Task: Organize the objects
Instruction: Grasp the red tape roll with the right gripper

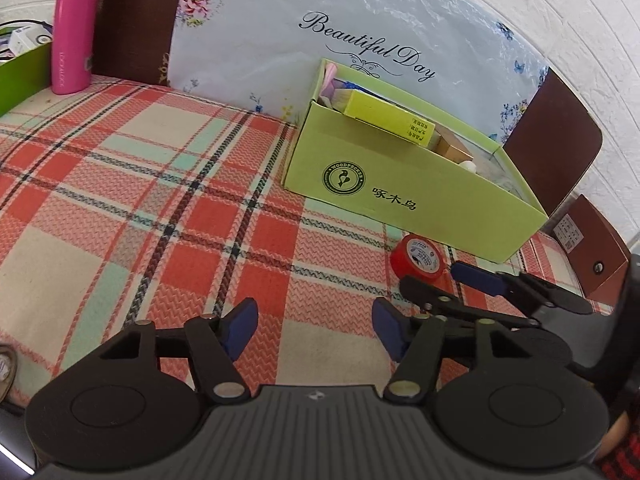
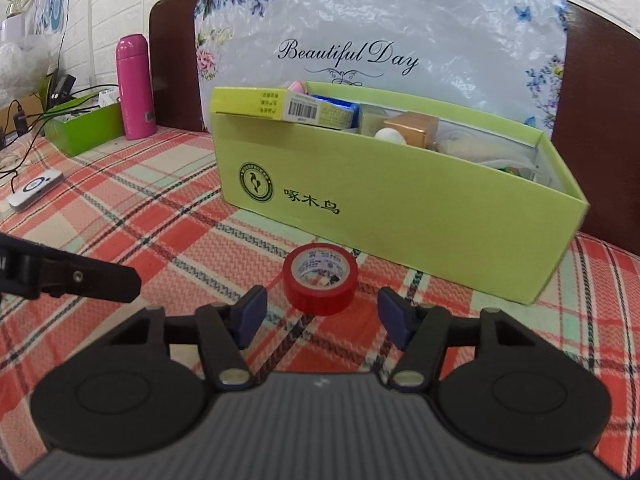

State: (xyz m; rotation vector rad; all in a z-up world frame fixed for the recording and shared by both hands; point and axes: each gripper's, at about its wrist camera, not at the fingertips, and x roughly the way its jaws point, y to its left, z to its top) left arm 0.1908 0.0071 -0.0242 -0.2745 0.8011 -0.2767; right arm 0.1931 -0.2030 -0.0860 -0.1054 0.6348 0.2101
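A red tape roll (image 2: pixel 320 279) lies flat on the plaid cloth just in front of a light green box (image 2: pixel 400 216). My right gripper (image 2: pixel 320 316) is open, its blue pads on either side of the roll and slightly short of it. The roll also shows in the left wrist view (image 1: pixel 418 260), with the right gripper (image 1: pixel 444 280) beside it. My left gripper (image 1: pixel 314 330) is open and empty over the cloth, left of the roll. The green box (image 1: pixel 400 196) holds a yellow carton (image 1: pixel 386 118), a gold box (image 2: pixel 410 128) and other small items.
A pink bottle (image 2: pixel 135 86) stands at the back left beside a smaller green box (image 2: pixel 86 128) with cables. A white device (image 2: pixel 36 189) lies at the left edge. A floral headboard (image 2: pixel 360 28) rises behind the box.
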